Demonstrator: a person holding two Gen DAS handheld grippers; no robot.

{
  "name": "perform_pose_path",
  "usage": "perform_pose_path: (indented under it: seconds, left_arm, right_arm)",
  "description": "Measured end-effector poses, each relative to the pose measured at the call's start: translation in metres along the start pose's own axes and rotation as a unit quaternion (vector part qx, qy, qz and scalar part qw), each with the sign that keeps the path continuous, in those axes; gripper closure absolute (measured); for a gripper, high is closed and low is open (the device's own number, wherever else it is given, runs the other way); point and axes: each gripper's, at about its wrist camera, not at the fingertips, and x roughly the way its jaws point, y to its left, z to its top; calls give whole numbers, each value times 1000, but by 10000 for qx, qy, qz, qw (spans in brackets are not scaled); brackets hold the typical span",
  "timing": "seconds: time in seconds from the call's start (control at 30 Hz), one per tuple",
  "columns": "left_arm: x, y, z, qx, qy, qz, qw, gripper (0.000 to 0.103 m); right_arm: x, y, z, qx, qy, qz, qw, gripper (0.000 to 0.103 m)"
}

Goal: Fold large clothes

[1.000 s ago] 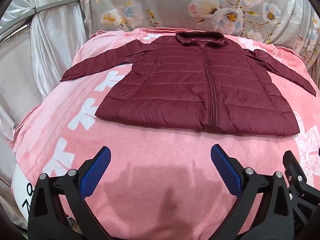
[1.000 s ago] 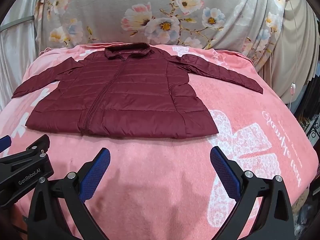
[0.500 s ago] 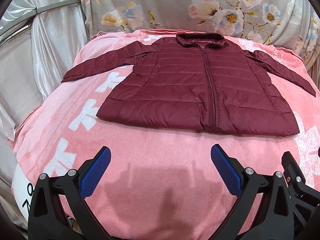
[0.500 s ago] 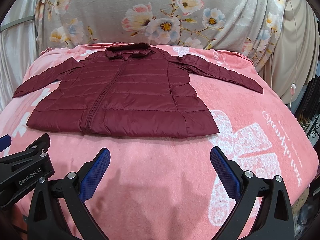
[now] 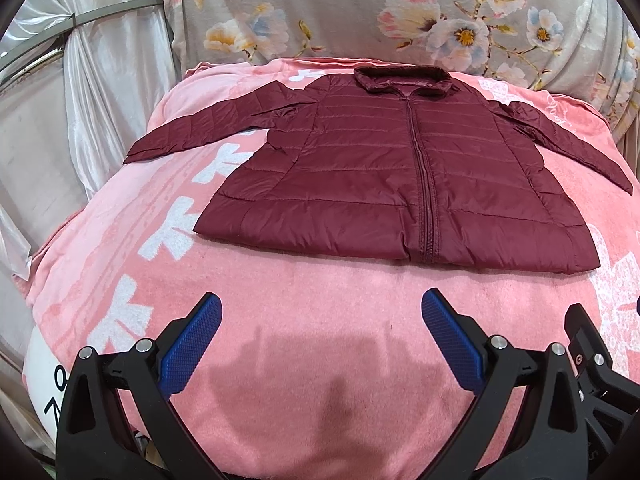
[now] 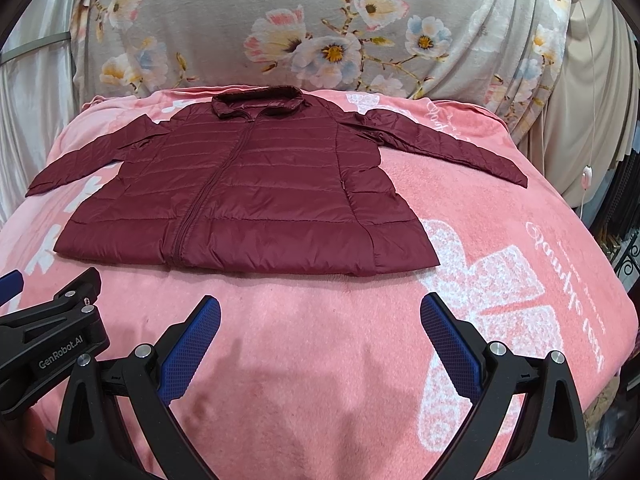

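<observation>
- Jacket point(image 5: 404, 184), a dark red quilted one, lies flat and face up on a pink blanket point(image 5: 320, 320), zipped shut down the front, collar point(image 5: 402, 77) at the far end and hem toward the cameras.
- Both sleeves are spread outward: one sleeve point(image 5: 208, 128) reaches toward the left edge of the blanket, the other sleeve point(image 6: 448, 144) slants off to the right.
- Left tool point(image 5: 320, 320) hovers over bare blanket just short of the hem, its 2 blue-padded fingers point(image 5: 192, 340) spread wide with nothing between them.
- Right tool point(image 6: 320, 320) sits in the same posture beside it, fingers point(image 6: 450, 340) wide apart and empty, also short of the hem and touching no cloth.
- In the right wrist view, the black body of the left tool shows at the lower left, marked "GenRobot.AI"; the 2 tools are close together, side by side.
- White patterns and lettering mark the blanket on both sides of the jacket.
- A floral cloth point(image 6: 320, 32) drapes behind the far edge of the blanket, and a pale satin curtain point(image 5: 100, 80) hangs at the left.
</observation>
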Motion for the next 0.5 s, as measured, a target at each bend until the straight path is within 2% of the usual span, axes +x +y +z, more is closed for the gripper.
perform_pose_path:
  seconds: [0.5]
  left_arm:
    - [-1, 2, -1, -7, 1, -6, 10000, 5]
  right_arm:
    - [1, 1, 1, -2, -2, 4, 10000, 5]
